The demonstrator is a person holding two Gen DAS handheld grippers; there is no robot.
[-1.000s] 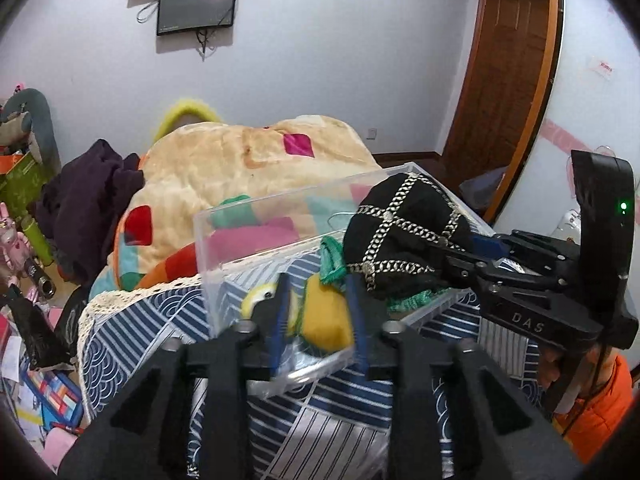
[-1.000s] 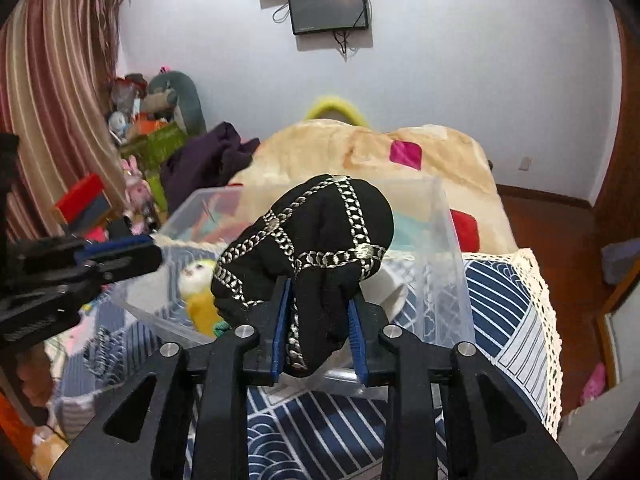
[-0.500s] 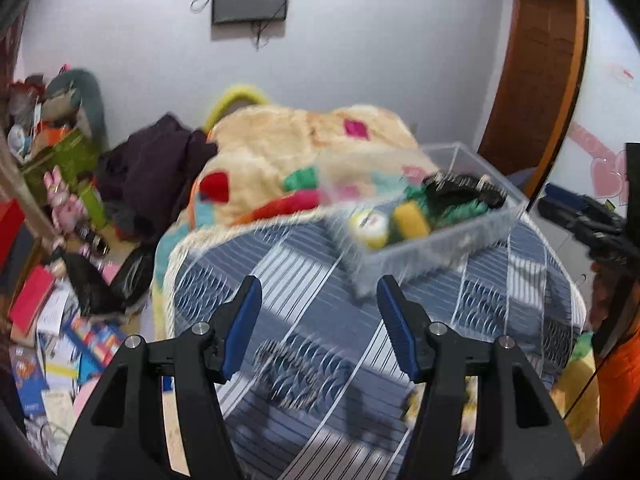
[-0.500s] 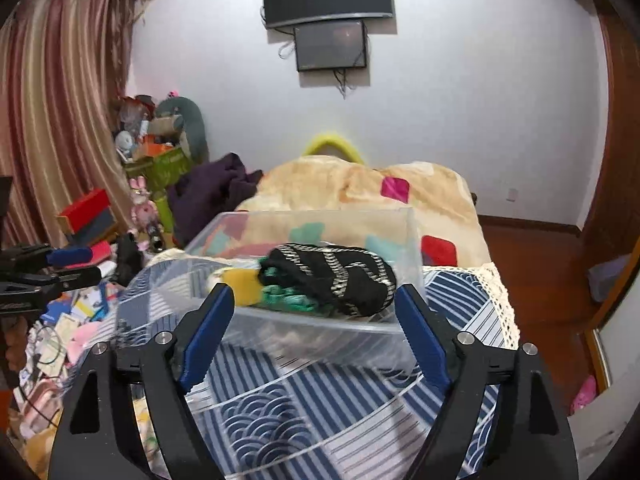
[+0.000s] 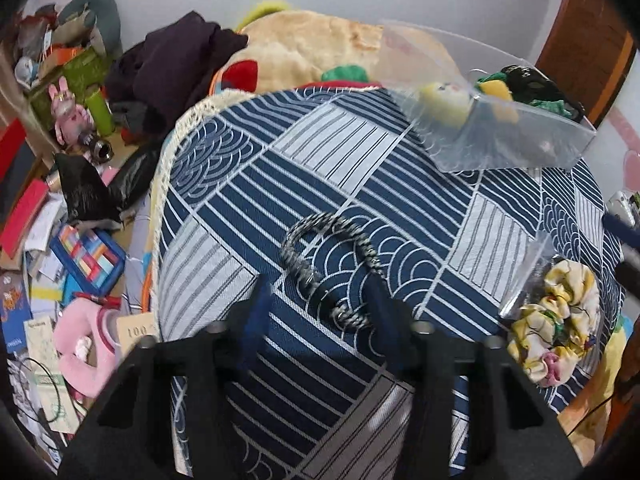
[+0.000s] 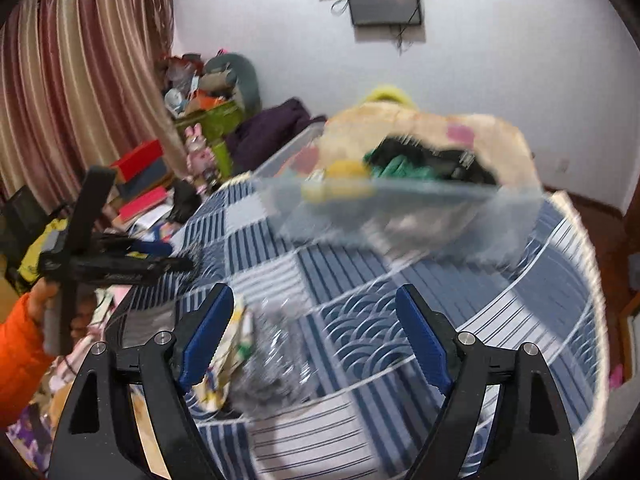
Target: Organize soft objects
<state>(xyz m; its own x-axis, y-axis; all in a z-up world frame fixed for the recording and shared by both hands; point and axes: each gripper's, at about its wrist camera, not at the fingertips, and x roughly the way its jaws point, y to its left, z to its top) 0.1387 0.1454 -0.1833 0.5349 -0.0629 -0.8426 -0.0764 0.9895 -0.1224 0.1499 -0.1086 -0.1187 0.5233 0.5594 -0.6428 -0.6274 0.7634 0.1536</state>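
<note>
A clear plastic bin stands at the far right of the blue patterned table. It holds a black chain-pattern cloth, a green item and yellow soft toys. The bin also shows in the right wrist view, blurred. A black-and-white braided cord loop lies on the cloth just ahead of my open left gripper. A clear bag with yellow floral scrunchies lies at the right. My right gripper is wide open and empty above that bag.
A beige blanket and a dark purple garment lie behind the table. Books, boxes and toys clutter the floor at the left. The left gripper's body shows at the left of the right wrist view.
My right gripper let go of the black cloth into the bin, opened wide and drew back. My left gripper pulled back from the bin and tilted down over the cord loop.
</note>
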